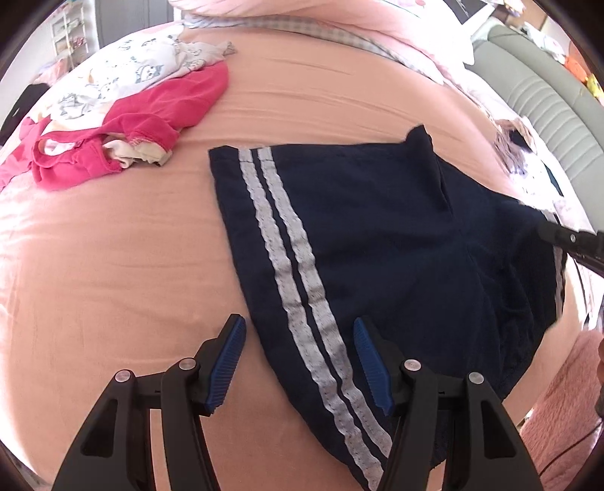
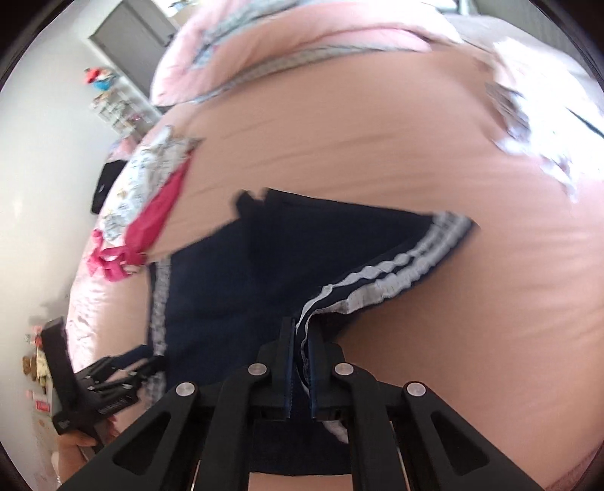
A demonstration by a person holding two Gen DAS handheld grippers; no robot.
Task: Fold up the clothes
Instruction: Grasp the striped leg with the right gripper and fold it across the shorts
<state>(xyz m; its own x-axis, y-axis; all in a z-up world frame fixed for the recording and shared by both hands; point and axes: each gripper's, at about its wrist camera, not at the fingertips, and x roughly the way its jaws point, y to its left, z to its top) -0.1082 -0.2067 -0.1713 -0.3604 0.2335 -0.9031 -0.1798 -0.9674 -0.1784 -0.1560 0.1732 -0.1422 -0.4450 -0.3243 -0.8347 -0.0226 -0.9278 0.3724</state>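
Observation:
Navy shorts [image 1: 370,241] with two white side stripes lie on the pink bed sheet [image 1: 113,264]. My left gripper [image 1: 298,362] is open, its blue pads straddling the striped edge near the waistband without holding it. My right gripper [image 2: 301,355] is shut on the striped edge of the shorts [image 2: 245,272] and lifts that side off the sheet. In the left wrist view the right gripper [image 1: 566,238] shows at the right edge on the shorts. In the right wrist view the left gripper [image 2: 124,374] shows at lower left, open at the shorts' other striped edge.
A heap of clothes, a red garment [image 1: 132,124] and a white printed one [image 1: 124,71], lies at the far left of the bed. A pink quilt [image 1: 302,15] is bunched at the head. More printed fabric [image 1: 528,162] lies at the right by a grey headboard [image 1: 547,102].

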